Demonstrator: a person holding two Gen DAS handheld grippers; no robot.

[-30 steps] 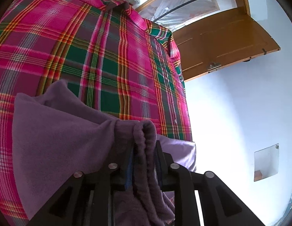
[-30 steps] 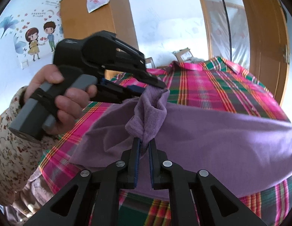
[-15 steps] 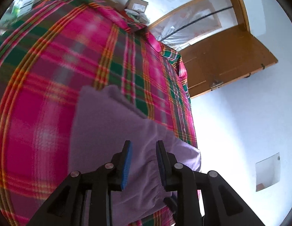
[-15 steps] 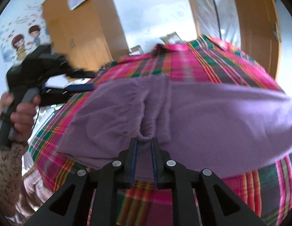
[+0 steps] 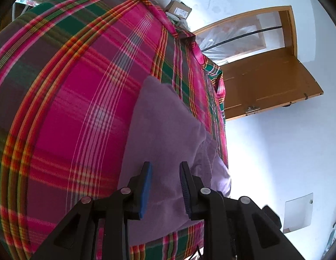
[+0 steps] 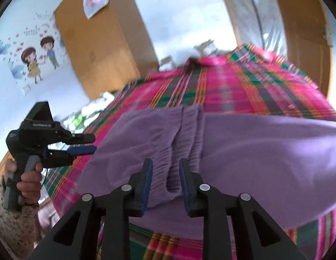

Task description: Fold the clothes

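A purple garment (image 5: 165, 127) lies folded on the plaid bedsheet (image 5: 77, 99), near the bed's edge. My left gripper (image 5: 164, 173) hovers just above it, open, with nothing between its blue pads. In the right wrist view the same garment (image 6: 254, 151) spreads wide, its gathered elastic waistband (image 6: 187, 134) toward me. My right gripper (image 6: 164, 173) is open over that waistband; a fold of the cloth lies loose between the fingers. The left gripper (image 6: 92, 144) shows at the left, off the garment, held by a hand (image 6: 29, 177).
The plaid sheet (image 6: 243, 86) covers the whole bed. Cardboard boxes (image 5: 178, 10) sit past its far end. An open wooden door (image 5: 265, 82) stands on the right, a wooden wardrobe (image 6: 103, 43) with a plastic bag (image 6: 94, 0) on the left.
Both grippers let go of the purple garment and opened; it dropped flat onto the bed. The left gripper drew away to the left, and the right one backed off slightly.
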